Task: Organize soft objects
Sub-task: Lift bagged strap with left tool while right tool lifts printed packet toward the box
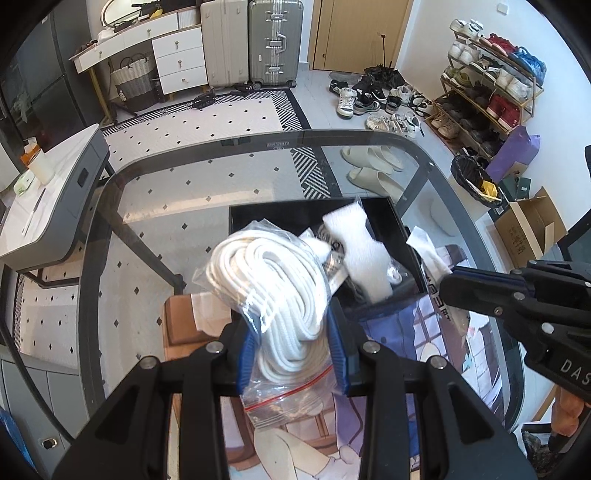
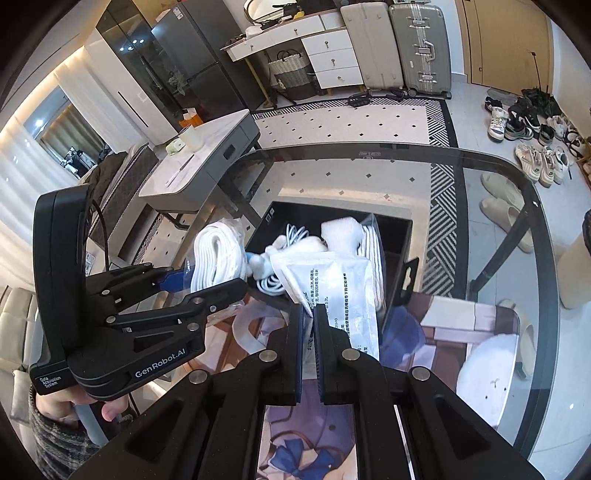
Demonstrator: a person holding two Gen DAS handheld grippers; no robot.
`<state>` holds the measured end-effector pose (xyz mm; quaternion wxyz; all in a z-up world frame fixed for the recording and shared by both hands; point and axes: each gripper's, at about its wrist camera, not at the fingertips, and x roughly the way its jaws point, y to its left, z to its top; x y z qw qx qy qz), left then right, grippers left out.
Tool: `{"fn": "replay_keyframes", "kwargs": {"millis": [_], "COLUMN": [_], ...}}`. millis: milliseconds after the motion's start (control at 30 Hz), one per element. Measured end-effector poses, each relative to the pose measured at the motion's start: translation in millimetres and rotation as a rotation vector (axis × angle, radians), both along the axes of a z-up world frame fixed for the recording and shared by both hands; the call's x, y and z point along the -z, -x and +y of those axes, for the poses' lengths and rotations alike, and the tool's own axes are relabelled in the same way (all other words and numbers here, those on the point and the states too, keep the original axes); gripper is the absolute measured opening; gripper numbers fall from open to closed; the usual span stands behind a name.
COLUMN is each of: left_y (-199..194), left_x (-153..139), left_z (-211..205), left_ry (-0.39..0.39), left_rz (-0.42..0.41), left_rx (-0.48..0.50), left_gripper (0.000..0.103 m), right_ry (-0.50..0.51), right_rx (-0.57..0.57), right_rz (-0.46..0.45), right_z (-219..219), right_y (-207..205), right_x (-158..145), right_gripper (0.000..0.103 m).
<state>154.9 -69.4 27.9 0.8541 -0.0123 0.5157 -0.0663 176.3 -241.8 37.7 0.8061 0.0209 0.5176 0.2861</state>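
Now: left claw [image 1: 291,354] clenched on clear zip bag of coiled white rope [image 1: 273,291], frame centre, above glass worktop [image 1: 110,206]. Light, floppy, slippery film: pinch rope bulk. Right claw [image 2: 312,332] clamped on flat white printed sachet [image 2: 332,291] beside black box [image 2: 400,236]; thin, limp.

floor: pale tiled floor [image 1: 317,79] with diamond-dotted rug [image 1: 207,122] | furniture: white drawer dresser [image 1: 181,61], two upright suitcases [image 1: 255,44], metal shoe rack [image 1: 491,88] | walls: white wall [image 1: 424,33], wooden door [image 1: 354,33]

Claws you hold: two, left claw [image 1: 291,343] and right claw [image 2: 312,325]
Suitcases [image 1: 275,40]: two
Black box [image 1: 391,221]: one
Rope bag [image 1: 273,291]: one
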Motion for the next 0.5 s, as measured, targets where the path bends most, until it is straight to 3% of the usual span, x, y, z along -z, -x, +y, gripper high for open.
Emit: {"fn": "replay_keyframes", "kwargs": {"millis": [500], "left_y": [-48.3], "left_x": [11.4], "left_z": [2.3], "left_ry": [0.019], "left_rz": [0.011], "left_rx": [0.005], "left_gripper": [0.033], "right_ry": [-0.02], "right_rx": [-0.017], "right_rz": [0.019], "right_z": [16.7], "right_y": [-44.2], "right_x": [12.4], "right_gripper": [0.005]}}
